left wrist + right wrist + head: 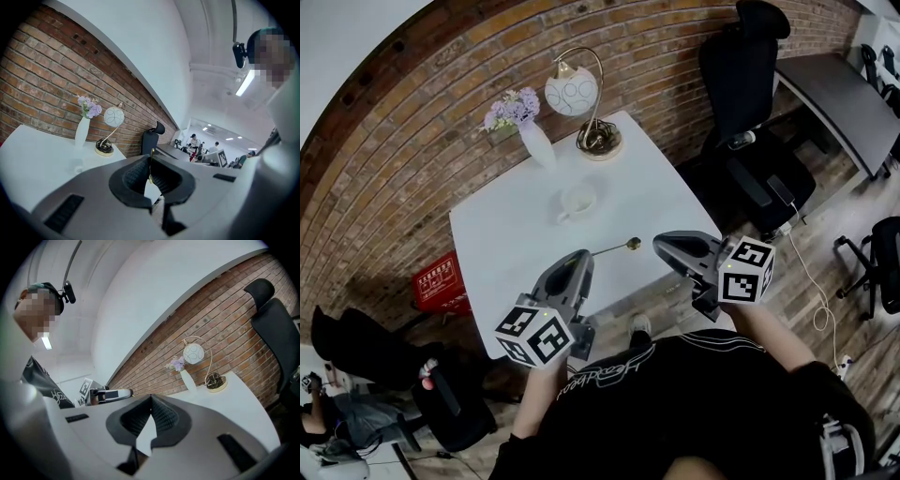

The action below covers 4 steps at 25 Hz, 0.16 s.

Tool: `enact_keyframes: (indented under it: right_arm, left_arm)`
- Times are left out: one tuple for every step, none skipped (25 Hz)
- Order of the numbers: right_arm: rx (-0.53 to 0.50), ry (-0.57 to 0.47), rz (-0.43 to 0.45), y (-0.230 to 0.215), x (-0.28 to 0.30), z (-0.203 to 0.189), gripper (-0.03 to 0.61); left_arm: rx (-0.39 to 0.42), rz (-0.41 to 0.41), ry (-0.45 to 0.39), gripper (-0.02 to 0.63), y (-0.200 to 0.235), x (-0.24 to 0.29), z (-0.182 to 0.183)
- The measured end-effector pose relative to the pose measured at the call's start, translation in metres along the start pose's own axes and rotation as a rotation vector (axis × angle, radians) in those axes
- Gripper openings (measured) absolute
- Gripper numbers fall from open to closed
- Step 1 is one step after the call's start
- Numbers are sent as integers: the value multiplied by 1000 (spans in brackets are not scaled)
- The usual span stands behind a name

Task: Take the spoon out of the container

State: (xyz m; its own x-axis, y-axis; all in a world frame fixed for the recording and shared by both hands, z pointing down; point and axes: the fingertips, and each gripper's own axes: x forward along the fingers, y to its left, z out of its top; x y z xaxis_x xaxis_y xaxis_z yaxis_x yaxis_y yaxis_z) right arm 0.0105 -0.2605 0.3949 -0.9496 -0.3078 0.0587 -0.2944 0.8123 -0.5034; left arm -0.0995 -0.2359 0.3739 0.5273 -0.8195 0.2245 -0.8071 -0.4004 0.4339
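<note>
A gold spoon [619, 247] sticks out to the right from my left gripper [584, 255], which is shut on its handle and holds it above the white table's [502, 239] front edge. Seen from the left gripper view, the spoon's thin gold handle [150, 165] is pinched between the ribbed pads of the left gripper [150, 161]. A white cup [578, 202], the container, stands mid-table beyond the spoon, apart from it. My right gripper [659, 243] hovers just right of the spoon's bowl; its jaws [151, 399] are shut with nothing between them.
A white vase with purple flowers [532, 136] and a gold arc lamp with a white globe [581, 98] stand at the table's far edge by the brick wall. A black office chair [750, 112] is to the right, a red crate [441, 281] on the floor left.
</note>
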Motion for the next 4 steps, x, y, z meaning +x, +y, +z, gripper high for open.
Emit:
enact_keyframes:
  right_arm:
    - [0,0,-2,-1,1,0,-3]
    - [1,-1,-3,-3,1,0,-3]
    - [3,-2,-5,-4,2,1,-3]
    - [5,-3,-6,-6,3,1,-3]
  left_arm:
    - [0,-1,1,8,1,1,0]
    - [1,-3,3,8,2,2,1]
    - [2,-5,4,8,3,4,1]
    - [2,-6,6,8,4,5,1]
